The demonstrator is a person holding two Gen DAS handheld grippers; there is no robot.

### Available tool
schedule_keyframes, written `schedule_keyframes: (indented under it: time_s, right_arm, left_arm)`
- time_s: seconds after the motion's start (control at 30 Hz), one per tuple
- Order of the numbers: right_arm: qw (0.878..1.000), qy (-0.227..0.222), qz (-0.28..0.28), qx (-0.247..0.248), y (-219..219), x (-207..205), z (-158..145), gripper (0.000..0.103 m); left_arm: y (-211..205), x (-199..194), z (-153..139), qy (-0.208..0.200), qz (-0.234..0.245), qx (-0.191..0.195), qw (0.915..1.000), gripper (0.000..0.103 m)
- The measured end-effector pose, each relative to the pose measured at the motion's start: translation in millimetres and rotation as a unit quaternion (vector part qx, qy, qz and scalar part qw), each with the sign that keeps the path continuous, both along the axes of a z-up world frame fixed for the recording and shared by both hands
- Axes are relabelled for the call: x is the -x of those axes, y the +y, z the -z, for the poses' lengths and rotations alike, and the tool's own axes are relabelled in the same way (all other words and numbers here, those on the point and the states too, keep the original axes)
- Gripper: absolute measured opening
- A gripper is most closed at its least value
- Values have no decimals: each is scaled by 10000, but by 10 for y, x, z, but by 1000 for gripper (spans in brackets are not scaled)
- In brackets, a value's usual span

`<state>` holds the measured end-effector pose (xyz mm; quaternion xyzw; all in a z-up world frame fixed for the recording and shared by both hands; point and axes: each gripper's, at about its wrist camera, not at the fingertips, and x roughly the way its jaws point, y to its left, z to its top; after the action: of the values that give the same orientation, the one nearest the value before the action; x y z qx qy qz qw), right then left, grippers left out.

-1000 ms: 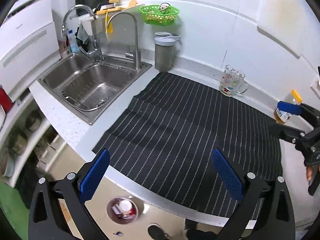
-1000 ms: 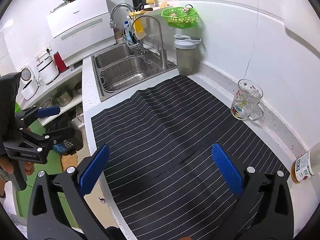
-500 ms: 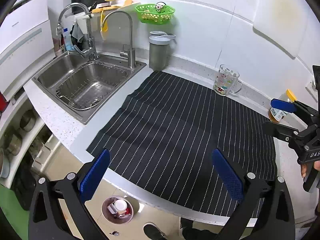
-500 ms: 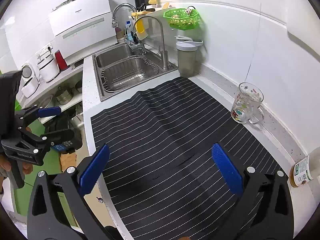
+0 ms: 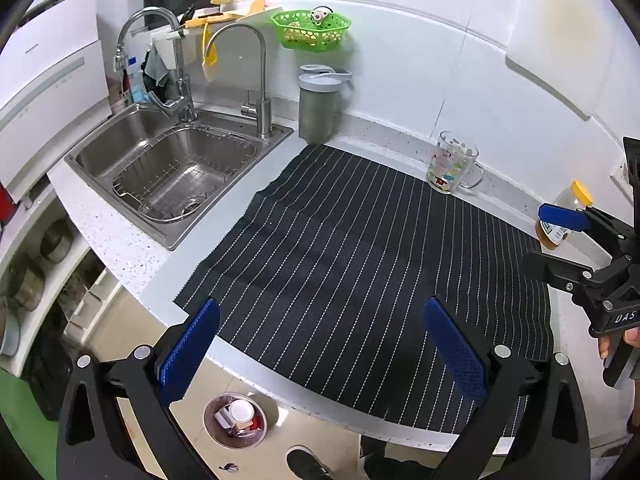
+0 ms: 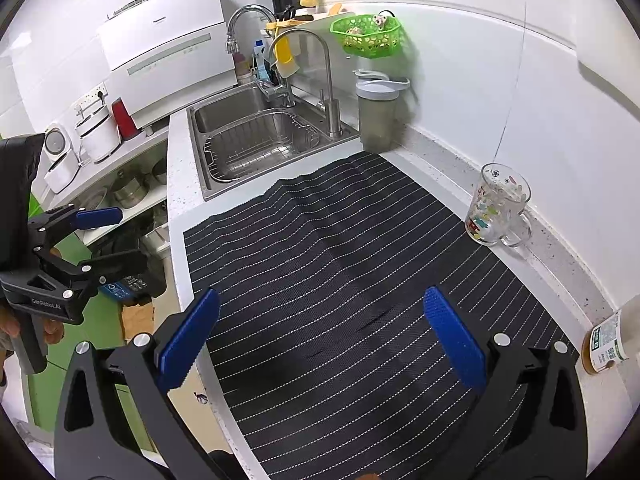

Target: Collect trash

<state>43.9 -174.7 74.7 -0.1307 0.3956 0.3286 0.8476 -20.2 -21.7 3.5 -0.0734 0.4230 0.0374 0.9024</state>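
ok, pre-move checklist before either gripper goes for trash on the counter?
1. Left gripper open, nothing between the fingers: ok.
2. Right gripper open, nothing held: ok.
3. Trash target on the striped mat: not ok, no loose item shows on it.
4. Bottle at the mat's far right: only candidate; whether it is trash, cannot tell.
5. Bin on the floor below the counter edge, open top: ok.
6. Glass mug upright near the wall, apart from the bottle: ok.
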Motion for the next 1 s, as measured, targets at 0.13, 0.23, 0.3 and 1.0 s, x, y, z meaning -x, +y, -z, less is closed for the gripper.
schedule_keyframes:
  time_s: [0.13,0.23,0.3,1.0]
  right_arm:
    - [10000,2,-8,5,1,-10,-2,100]
    - [10000,3,-7,6,0,-7,-3,100]
    - [10000,7,-10,5,-1,-4,-1,100]
    - [10000,17,-38,29,6,-19,19,100]
  left_arm:
    - [-6,6,-13,-17,10,-3,10000,97]
    - [-5,2,-15,-16,12,-6,10000,97]
    - [-7,0,-14,-8,9,-5,10000,97]
    - [38,7,-45,-5,5,-18,10000,97]
